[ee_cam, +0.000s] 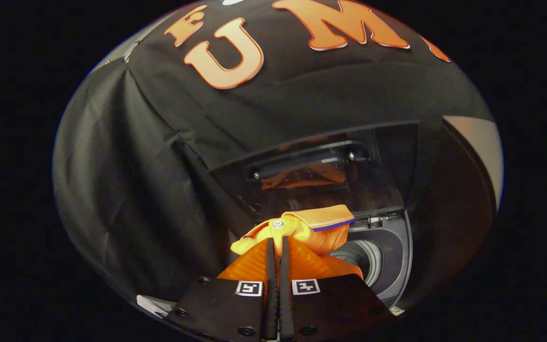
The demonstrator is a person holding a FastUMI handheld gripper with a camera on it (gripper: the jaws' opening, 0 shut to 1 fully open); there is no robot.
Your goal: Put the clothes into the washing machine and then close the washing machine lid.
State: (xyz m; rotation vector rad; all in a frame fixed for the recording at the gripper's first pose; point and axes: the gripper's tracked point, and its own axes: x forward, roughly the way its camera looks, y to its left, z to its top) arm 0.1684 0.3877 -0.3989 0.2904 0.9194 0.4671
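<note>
An orange polo shirt (pixel 302 228) with a white button and a blue-edged collar hangs bunched at my fingertips. My gripper (pixel 277 242) is shut on the shirt, its two orange fingers (pixel 254 263) nearly touching with cloth pinched between them. The shirt is held above the washing machine (pixel 390 266), a dark grey top-loader whose round drum opening (pixel 361 254) lies just beyond and to the right of the fingers. The machine's dark glass lid (pixel 321 166) stands raised behind the shirt and mirrors the orange cloth.
Black booth cloth hangs behind and to the left of the machine. A pale wall strip (pixel 480 137) shows at the far right. A small white object (pixel 152 304) lies low on the left beside the gripper body.
</note>
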